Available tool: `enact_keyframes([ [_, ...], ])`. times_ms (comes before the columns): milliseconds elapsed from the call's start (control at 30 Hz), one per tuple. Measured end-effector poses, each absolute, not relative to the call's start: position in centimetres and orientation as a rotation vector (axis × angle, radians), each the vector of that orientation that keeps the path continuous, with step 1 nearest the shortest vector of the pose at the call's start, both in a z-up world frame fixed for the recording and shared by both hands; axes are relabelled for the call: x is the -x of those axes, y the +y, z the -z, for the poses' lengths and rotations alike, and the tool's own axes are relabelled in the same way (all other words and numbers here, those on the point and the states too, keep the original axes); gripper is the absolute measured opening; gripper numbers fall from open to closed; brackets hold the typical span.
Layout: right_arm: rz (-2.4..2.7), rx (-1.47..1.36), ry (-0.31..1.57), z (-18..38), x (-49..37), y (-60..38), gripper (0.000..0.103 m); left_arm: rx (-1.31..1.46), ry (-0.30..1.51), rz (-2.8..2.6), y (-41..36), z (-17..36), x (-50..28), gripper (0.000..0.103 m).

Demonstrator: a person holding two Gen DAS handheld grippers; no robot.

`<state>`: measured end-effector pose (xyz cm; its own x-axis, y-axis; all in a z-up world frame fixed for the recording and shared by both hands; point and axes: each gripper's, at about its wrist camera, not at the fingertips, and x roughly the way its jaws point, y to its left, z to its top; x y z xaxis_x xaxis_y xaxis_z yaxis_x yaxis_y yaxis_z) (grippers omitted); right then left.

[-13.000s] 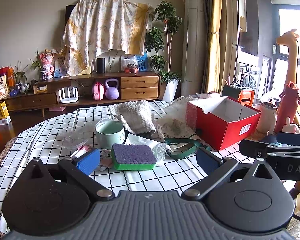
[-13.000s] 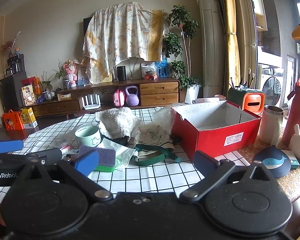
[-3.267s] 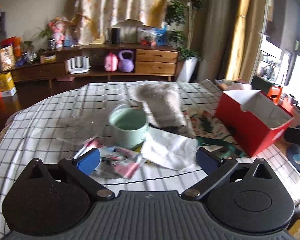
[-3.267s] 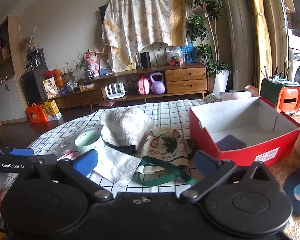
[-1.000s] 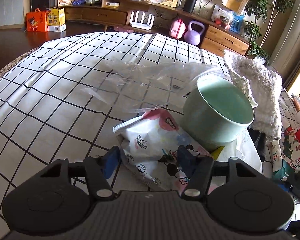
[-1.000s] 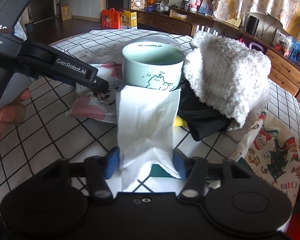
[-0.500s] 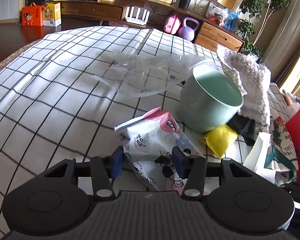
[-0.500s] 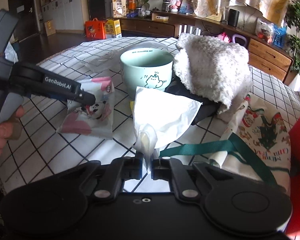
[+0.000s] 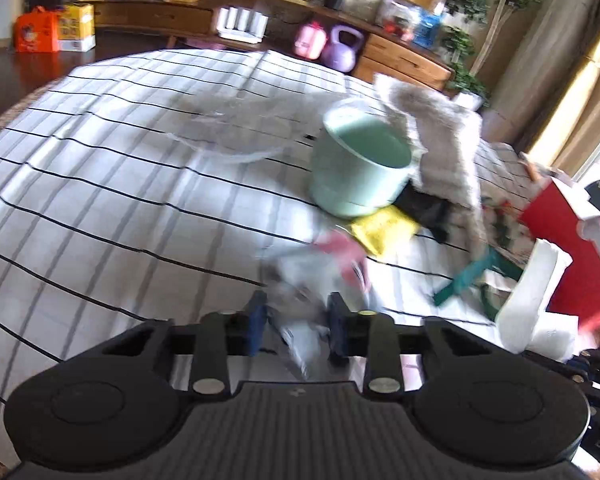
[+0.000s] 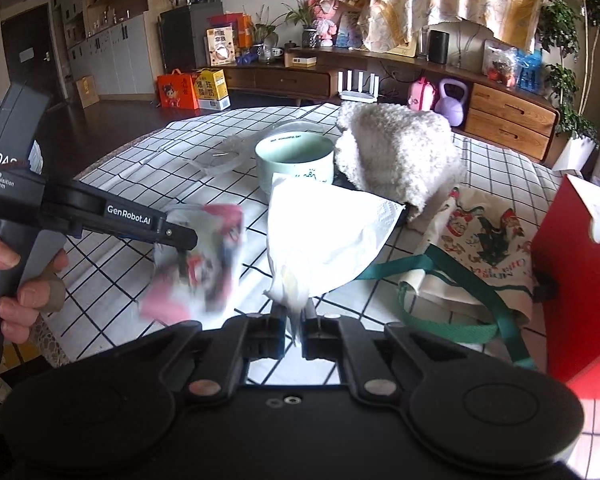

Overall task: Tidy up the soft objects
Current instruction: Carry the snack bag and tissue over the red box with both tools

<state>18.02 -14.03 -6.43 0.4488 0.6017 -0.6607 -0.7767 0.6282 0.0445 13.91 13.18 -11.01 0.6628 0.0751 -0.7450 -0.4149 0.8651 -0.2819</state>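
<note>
Soft things lie heaped around the green cup (image 10: 294,163) on our checked tablecloth (image 9: 100,184). Largest of all, the red box (image 10: 572,264) stands well to the right of the cup. The fluffy white towel (image 10: 396,156) leans against the cup's right side, and the printed tote bag (image 10: 484,240) with its green strap lies between towel and box. In front of the cup we hold the white tissue (image 10: 332,232): our right gripper (image 10: 293,330) is clenched on its twisted lower corner, and the sheet hangs lifted off the cloth. Left of the cup and nearer to us, our left gripper (image 9: 296,326) grasps the blurred pink-and-white snack packet (image 10: 198,260), its jaws having just been closing on it. A small yellow item (image 9: 382,228) lies just in front of the cup.
</note>
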Motion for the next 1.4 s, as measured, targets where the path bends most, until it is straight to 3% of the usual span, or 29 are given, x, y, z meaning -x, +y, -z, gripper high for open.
enact_keyframes([
  [233,-0.83,0.255,0.664,5.1,-16.8,-17.2,0.006,0.422,0.803,-0.204,10.4,9.9,-13.7,0.016],
  [800,-0.688,0.206,0.599,2.3,-17.7,-24.8,0.006,0.374,0.741,-0.043,5.1,4.7,-14.9,0.015],
  [1400,-0.462,0.202,0.578,0.4,-25.6,-33.3,0.006,0.314,0.656,0.22,-4.4,-3.2,-23.7,0.015],
])
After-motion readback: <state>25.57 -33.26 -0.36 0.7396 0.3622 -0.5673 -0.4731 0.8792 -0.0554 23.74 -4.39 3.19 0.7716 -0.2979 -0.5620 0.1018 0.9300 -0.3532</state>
